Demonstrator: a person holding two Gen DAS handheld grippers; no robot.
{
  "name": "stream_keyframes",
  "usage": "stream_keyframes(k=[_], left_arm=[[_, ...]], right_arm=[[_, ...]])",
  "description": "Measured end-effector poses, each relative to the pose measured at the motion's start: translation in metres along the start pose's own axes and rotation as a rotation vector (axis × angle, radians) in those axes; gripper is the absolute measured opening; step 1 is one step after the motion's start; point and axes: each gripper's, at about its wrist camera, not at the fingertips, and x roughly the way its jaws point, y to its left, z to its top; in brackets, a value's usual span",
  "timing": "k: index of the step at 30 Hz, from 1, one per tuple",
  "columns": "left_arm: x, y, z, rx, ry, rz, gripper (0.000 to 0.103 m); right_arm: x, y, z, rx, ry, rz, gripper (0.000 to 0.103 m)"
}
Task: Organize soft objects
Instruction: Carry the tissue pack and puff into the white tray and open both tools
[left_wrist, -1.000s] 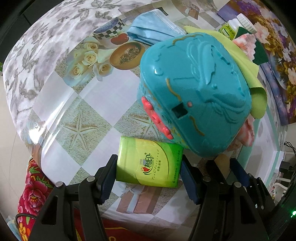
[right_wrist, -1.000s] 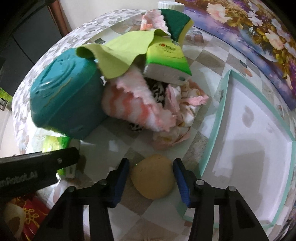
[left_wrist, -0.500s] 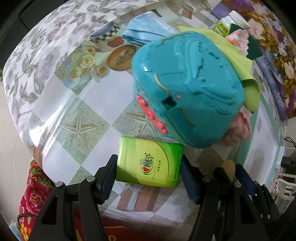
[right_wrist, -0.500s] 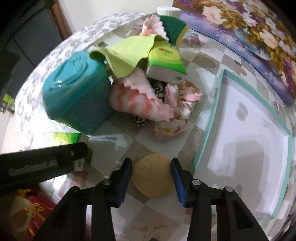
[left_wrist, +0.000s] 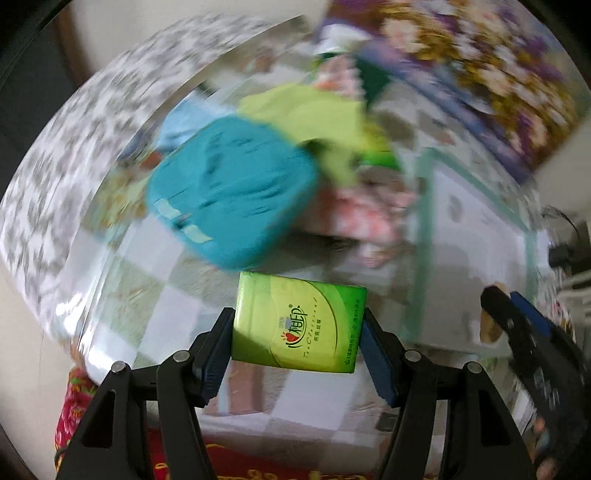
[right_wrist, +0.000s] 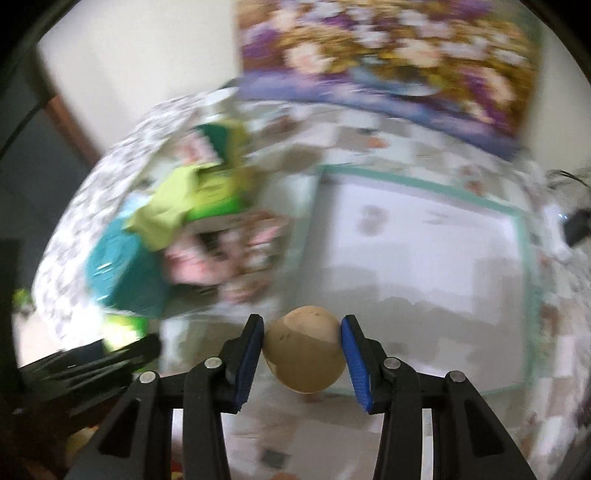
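My left gripper (left_wrist: 297, 328) is shut on a green tissue pack (left_wrist: 299, 325) and holds it above the table. My right gripper (right_wrist: 303, 350) is shut on a tan round sponge (right_wrist: 304, 356), lifted over the near edge of the white tray (right_wrist: 424, 236). The right gripper also shows at the right edge of the left wrist view (left_wrist: 517, 314). A pile of soft things lies left of the tray: a lime cloth (left_wrist: 314, 114), pink towels (left_wrist: 365, 214) and another green tissue pack (right_wrist: 218, 201). Both views are blurred.
A teal plastic box (left_wrist: 232, 195) stands in front of the pile. The white tray with a teal rim (left_wrist: 421, 240) lies on the right. A floral panel (right_wrist: 388, 55) stands behind the table. The left gripper's arm (right_wrist: 92, 362) shows low left in the right wrist view.
Both grippers have lifted up and back with their objects. The tan sponge has left the table and the right jaws have closed on it. The tissue pack has risen too.
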Motion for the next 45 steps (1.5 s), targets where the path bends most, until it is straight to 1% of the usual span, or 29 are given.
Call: stream_keyframes(k=[3, 4, 7, 9, 11, 12, 13, 18, 20, 22, 24, 28, 33, 39, 41, 43, 45], left_arm=[[-0.006, -0.018, -0.002, 0.072, -0.032, 0.007, 0.067], [-0.009, -0.024, -0.003, 0.094, -0.039, 0.003, 0.067], [-0.014, -0.041, -0.009, 0.151, -0.066, -0.005, 0.067], [-0.016, -0.049, -0.005, 0.186, -0.086, -0.002, 0.067], [-0.019, -0.060, -0.007, 0.220, -0.106, -0.009, 0.067], [-0.018, -0.065, -0.003, 0.232, -0.113, -0.014, 0.067], [-0.019, -0.071, -0.002, 0.245, -0.122, -0.022, 0.067], [-0.024, -0.098, -0.005, 0.315, -0.148, -0.113, 0.067], [-0.025, -0.108, -0.005, 0.329, -0.151, -0.157, 0.067], [-0.023, -0.118, -0.005, 0.349, -0.150, -0.183, 0.067], [-0.019, -0.130, -0.006, 0.374, -0.152, -0.186, 0.067], [-0.003, -0.149, -0.006, 0.415, -0.129, -0.165, 0.067], [0.022, -0.154, 0.004, 0.376, -0.071, -0.187, 0.067], [0.043, -0.151, 0.008, 0.340, -0.022, -0.181, 0.068], [0.044, -0.151, 0.008, 0.339, -0.021, -0.181, 0.072], [0.041, -0.151, 0.008, 0.339, -0.030, -0.189, 0.087], [0.039, -0.151, 0.009, 0.338, -0.035, -0.190, 0.088]], right_arm=[[0.002, -0.034, 0.000, 0.102, 0.011, -0.054, 0.047], [0.005, -0.050, -0.001, 0.154, 0.021, -0.073, 0.047], [0.007, -0.090, -0.006, 0.255, 0.035, -0.128, 0.047], [0.008, -0.114, -0.011, 0.314, 0.040, -0.158, 0.046], [0.009, -0.136, -0.016, 0.374, 0.044, -0.168, 0.046], [0.010, -0.144, -0.019, 0.398, 0.045, -0.171, 0.047], [0.011, -0.155, -0.021, 0.429, 0.048, -0.173, 0.046], [0.014, -0.181, -0.031, 0.514, 0.060, -0.182, 0.046], [0.013, -0.185, -0.035, 0.530, 0.061, -0.186, 0.046], [0.013, -0.189, -0.037, 0.539, 0.059, -0.191, 0.047], [0.014, -0.191, -0.037, 0.540, 0.057, -0.190, 0.047], [0.019, -0.193, -0.039, 0.540, 0.070, -0.188, 0.048], [0.023, -0.195, -0.038, 0.533, 0.077, -0.188, 0.049], [0.021, -0.194, -0.035, 0.515, 0.060, -0.192, 0.049], [0.019, -0.193, -0.033, 0.503, 0.048, -0.197, 0.049], [0.019, -0.192, -0.031, 0.494, 0.041, -0.196, 0.051], [0.019, -0.191, -0.031, 0.490, 0.042, -0.193, 0.052]])
